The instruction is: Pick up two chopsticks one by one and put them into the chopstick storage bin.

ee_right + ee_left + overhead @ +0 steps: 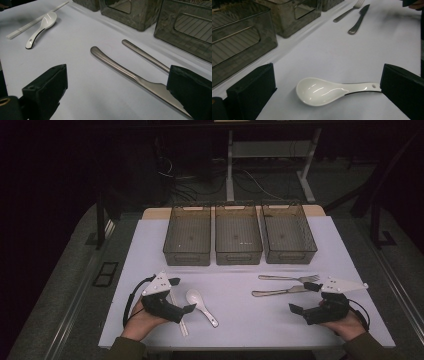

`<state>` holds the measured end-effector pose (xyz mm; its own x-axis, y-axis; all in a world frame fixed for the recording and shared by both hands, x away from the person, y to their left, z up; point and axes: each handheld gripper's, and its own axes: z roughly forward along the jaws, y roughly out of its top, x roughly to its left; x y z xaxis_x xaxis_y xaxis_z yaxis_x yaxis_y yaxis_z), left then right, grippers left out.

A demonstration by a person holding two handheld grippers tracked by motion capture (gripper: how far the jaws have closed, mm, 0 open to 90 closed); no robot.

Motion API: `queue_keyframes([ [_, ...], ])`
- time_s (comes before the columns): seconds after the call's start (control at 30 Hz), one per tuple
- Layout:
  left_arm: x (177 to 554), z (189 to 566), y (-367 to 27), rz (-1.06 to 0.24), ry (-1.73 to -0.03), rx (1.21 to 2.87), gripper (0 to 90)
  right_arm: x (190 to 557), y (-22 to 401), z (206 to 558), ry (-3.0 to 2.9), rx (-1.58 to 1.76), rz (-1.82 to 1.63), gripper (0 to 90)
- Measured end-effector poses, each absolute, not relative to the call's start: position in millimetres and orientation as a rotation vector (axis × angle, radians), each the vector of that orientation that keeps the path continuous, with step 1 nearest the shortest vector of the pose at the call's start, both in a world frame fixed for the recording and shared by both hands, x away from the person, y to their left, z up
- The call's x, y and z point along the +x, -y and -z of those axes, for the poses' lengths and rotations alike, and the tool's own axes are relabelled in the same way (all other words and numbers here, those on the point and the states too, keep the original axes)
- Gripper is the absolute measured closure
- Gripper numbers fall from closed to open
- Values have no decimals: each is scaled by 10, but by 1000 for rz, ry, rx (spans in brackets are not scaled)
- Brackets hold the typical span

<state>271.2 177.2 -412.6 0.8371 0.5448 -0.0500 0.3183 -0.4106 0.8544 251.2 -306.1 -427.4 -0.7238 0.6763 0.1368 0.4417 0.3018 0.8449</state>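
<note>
High view: three clear bins stand side by side at the far edge of the white table (pixel 240 320), the left bin (pixel 188 242), middle bin (pixel 238 241) and right bin (pixel 288 240) nearly touching. On the near half lie one white spoon (pixel 200 306), one pair of white chopsticks (pixel 178 316), one fork (pixel 290 278) and one knife (pixel 281 291). The spoon's long axis runs diagonally, bowl toward the far left, handle toward the near right. The left gripper (pixel 182 295) rests just left of the spoon, over the chopsticks, jaws apart and empty. The right gripper (pixel 304 298) sits at the knife's blade end, jaws likewise apart, holding nothing. Bare table lies between spoon and knife, and a strip runs in front of the bins.

Left gripper view: one spoon (pixel 329 90) lies between the spread jaws, untouched by the left one, handle end at the right jaw; contact there cannot be told. Fork (pixel 349 11) and knife (pixel 359 20) lie well beyond.

Right gripper view: knife (pixel 135 76) and fork (pixel 147 56) run side by side, handles pointing away from the gripper. Spoon (pixel 42 27) and chopsticks (pixel 35 21) lie far off, touching.
</note>
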Motion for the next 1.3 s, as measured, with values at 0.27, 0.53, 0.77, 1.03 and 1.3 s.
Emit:
queue_keyframes([
  [0.27,2749,4183,-1873,-325,-703,2079,70,2516,3051,4281,-2335,1029,-1377,34],
  [0.53,2727,4217,-1991,-309,-755,2108,350,2521,3052,4284,-2336,1027,-1374,35],
  [0.77,2678,4259,-2004,-229,-730,2153,648,2519,3053,4286,-2337,1027,-1370,35],
  [1.03,2629,4321,-1910,-138,-704,2210,843,2519,3051,4287,-2340,1025,-1368,35],
  [1.3,2612,4366,-1817,-60,-652,2273,884,2518,3047,4291,-2346,1032,-1364,35],
])
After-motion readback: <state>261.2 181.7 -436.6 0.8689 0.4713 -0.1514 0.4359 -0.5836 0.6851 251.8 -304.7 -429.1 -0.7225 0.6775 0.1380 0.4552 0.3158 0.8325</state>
